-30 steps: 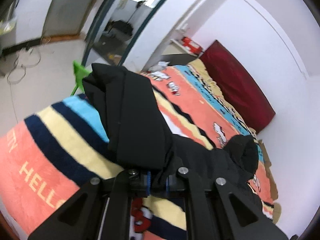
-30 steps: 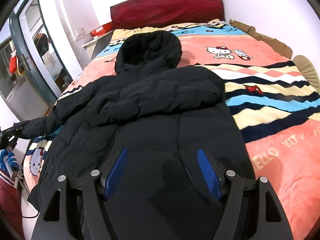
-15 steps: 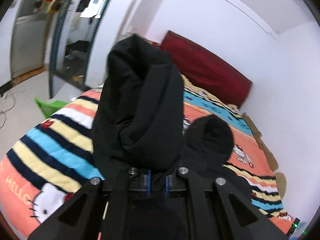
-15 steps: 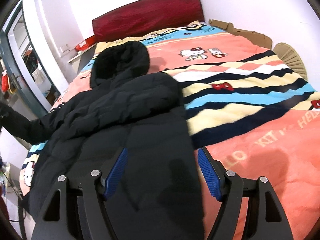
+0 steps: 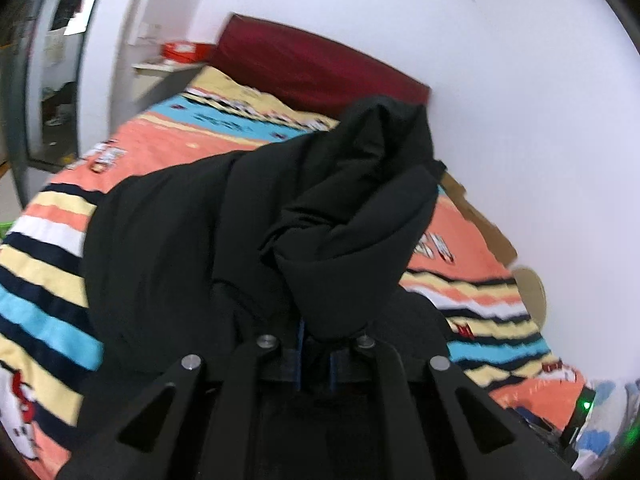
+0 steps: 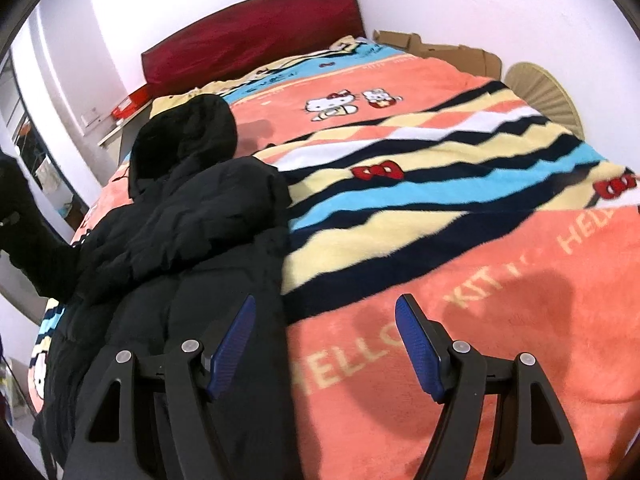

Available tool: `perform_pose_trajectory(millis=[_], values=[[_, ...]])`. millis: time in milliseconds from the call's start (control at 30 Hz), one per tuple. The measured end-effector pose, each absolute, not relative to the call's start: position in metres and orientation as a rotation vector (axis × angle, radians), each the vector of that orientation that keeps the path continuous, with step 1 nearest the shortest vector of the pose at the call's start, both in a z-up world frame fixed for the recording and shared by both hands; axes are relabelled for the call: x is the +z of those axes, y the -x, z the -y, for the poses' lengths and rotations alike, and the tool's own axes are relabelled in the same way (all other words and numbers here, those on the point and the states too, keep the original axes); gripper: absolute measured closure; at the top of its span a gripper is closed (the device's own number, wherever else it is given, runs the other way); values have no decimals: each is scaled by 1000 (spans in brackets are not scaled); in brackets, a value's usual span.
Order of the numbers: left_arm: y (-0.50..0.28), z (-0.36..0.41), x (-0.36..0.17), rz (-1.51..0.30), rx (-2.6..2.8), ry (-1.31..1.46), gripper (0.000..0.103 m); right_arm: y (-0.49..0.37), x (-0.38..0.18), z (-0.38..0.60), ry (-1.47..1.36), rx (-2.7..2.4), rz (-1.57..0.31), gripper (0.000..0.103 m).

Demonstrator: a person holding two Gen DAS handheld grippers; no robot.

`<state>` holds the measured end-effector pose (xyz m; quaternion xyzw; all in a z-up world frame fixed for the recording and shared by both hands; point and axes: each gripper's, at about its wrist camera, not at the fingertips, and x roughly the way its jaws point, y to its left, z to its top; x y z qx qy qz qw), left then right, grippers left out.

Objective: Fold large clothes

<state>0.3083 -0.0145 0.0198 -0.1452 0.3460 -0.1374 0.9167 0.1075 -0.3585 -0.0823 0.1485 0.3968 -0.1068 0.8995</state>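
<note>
while the left gripper [image 5: 315, 354] stayed clamped tight on a bunched sleeve [image 5: 352, 216] of a black hooded puffer jacket [image 6: 188, 248], the sleeve stood lifted in a twisted fold in front of its camera, above the rest of the jacket. the jacket lay spread on a bed covered by a coral blanket [image 6: 460, 288] with cream, sky-blue and navy stripes and cartoon cats. its hood [image 6: 186, 136] pointed toward the dark red headboard [image 6: 256, 36], and one sleeve was already folded across the chest. the right gripper [image 6: 324, 344] hung over the jacket's near edge with its blue-padded jaws spread wide and nothing between them; its left pad was above the black fabric, its right pad above the bare blanket. flattened cardboard [image 6: 440, 50] and a woven fan [image 6: 544, 92] sat at the far right side of the bed
</note>
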Motion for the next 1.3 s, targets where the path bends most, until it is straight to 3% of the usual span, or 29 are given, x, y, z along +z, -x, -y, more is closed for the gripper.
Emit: perform_pose_trajectory(millis=[300,567,700,800,833,867,1067,1300], values=[[-319,132,-55,-880,-396,179,96,-110,-93,367,-339,-219,-831,31],[-322,159,-107,-992,-335,80,91,-111,-98,371,-367,-206,-846,31],[-317,167,-102,-980,-338,21,82,-114,-99,370,-367,-191,-849,31],[-312,172,-92,-969,-367,-7,62,-114,-99,370,-362,-190,-848,31],[-309,175,-90,-963,-385,-14,50,-114,-99,370,-362,-192,-848,31],[-305,179,-87,-951,-398,-26,48,-114,-99,370,-360,-195,-848,31],[-284,184,-64,-914,-514,-66,47,-113,-94,364,-315,-185,-841,31],[-283,101,-31,-871,-468,-99,48,-124,-90,333,-235,-118,-870,26]])
